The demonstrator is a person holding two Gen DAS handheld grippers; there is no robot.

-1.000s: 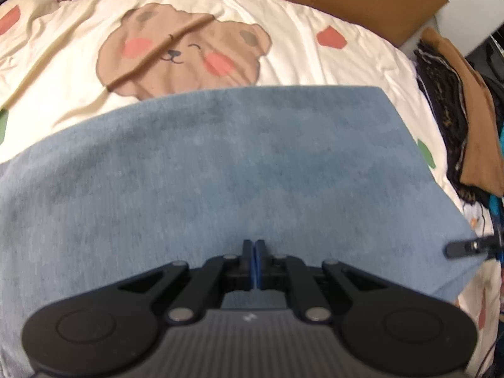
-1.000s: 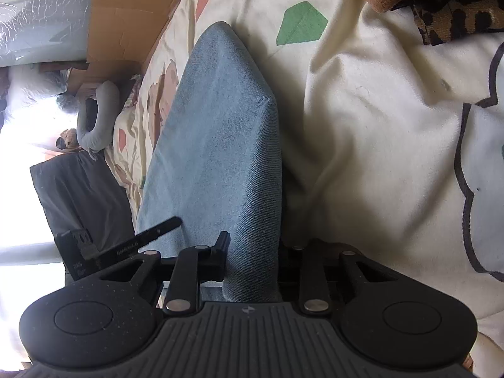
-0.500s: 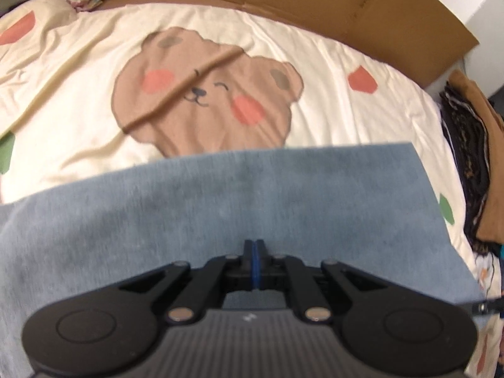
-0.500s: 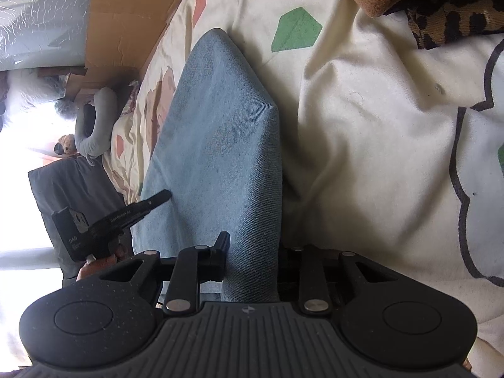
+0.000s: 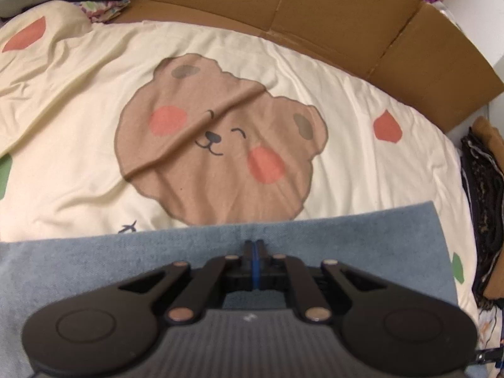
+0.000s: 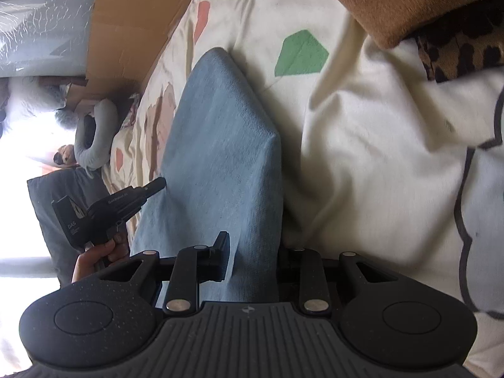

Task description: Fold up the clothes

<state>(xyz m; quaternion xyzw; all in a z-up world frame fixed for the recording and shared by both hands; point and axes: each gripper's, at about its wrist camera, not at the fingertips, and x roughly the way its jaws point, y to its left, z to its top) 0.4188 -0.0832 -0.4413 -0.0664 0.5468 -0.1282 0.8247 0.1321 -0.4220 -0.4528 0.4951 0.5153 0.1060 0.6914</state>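
Note:
A blue garment [image 5: 126,271] lies flat across the near part of the bed, its far edge straight below the bear print. My left gripper [image 5: 255,245] is shut above it near that far edge; whether cloth sits between its pads I cannot tell. In the right wrist view the same blue garment [image 6: 220,145] rises as a folded ridge and passes between my right gripper's [image 6: 252,247] fingers, which are shut on its thick end. The left gripper [image 6: 157,185], held by a hand [image 6: 94,258], touches the cloth's left edge with its tip.
The cream bedsheet [image 5: 78,100] carries a brown bear print [image 5: 220,145]. Cardboard [image 5: 315,15] lines the far side of the bed. A stack of dark and brown clothes [image 5: 485,189] sits at the right edge, with a brown garment [image 6: 403,0] over leopard-print fabric [image 6: 463,50]. A grey neck pillow [image 6: 94,132] lies far off.
The left gripper has slid across the blue garment toward its far edge, so more bear print shows. The right gripper has held still on the cloth.

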